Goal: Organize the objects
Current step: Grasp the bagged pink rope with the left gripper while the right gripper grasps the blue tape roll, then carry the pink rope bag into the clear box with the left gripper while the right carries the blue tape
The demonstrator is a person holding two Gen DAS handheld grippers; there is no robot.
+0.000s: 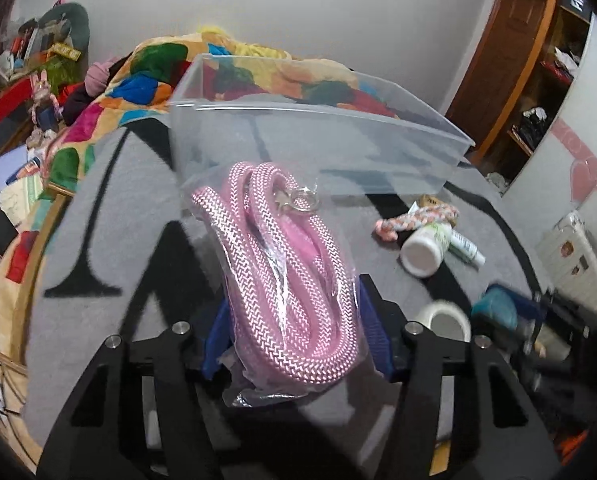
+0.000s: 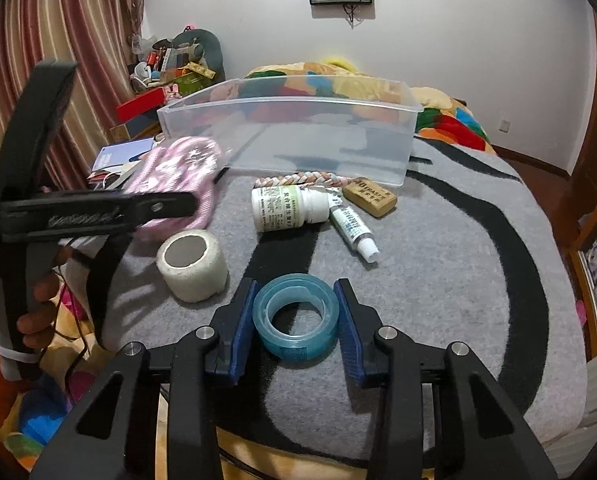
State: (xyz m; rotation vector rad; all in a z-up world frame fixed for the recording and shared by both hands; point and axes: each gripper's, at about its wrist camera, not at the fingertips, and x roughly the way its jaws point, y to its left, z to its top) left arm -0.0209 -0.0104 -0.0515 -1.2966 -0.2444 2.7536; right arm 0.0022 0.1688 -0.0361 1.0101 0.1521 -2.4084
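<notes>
My left gripper (image 1: 294, 320) is shut on a bagged pink rope (image 1: 276, 264) and holds it above the grey mat, just in front of the clear plastic bin (image 1: 318, 128). In the right wrist view the rope (image 2: 178, 176) hangs blurred at the bin's (image 2: 290, 136) left end. My right gripper (image 2: 296, 316) has its blue pads on both sides of a blue tape roll (image 2: 296, 320) that rests on the mat, the pads touching or nearly touching it.
On the mat lie a white tape roll (image 2: 192, 264), a white pill bottle (image 2: 286, 208), a small tube (image 2: 354, 228), a braided cord (image 2: 298, 180) and a tan eraser (image 2: 370, 196). A colourful blanket (image 1: 138, 76) lies behind the bin. Clutter fills the left side.
</notes>
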